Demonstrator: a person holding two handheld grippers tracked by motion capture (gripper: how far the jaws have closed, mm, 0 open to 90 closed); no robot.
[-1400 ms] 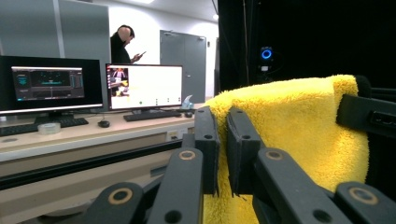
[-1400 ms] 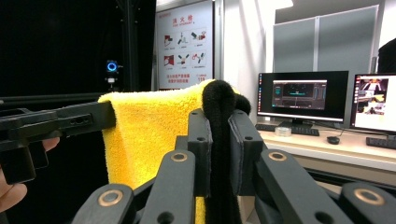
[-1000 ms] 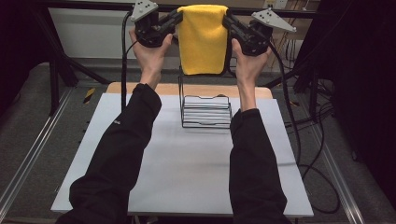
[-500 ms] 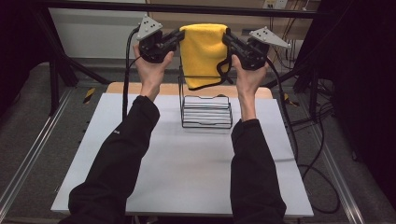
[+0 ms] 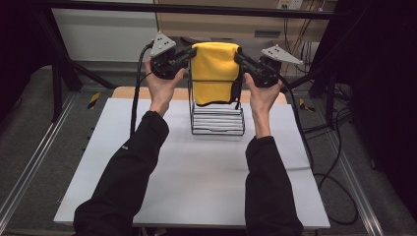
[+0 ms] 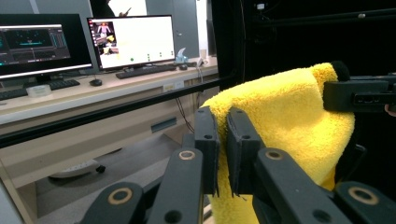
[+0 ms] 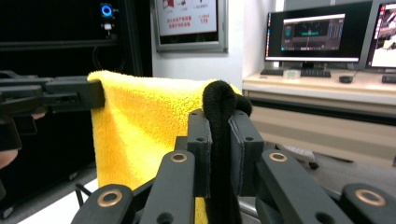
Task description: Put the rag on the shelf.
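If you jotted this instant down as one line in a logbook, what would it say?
left gripper: shut on yellow towel | right gripper: shut on towel's black edge | towel: held up, spread over wire rack | rack: on white table

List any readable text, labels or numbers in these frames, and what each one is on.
Nothing can be read with confidence.
Wall poster: red headings and a number-like line, too blurred to read.
Dark monitor: interface graphics, text too small.
White-screen monitor: figures and icons, no legible words.
Left dark monitor: text too small.
Yellow towel, wire rack, left gripper and right gripper: no markings visible.
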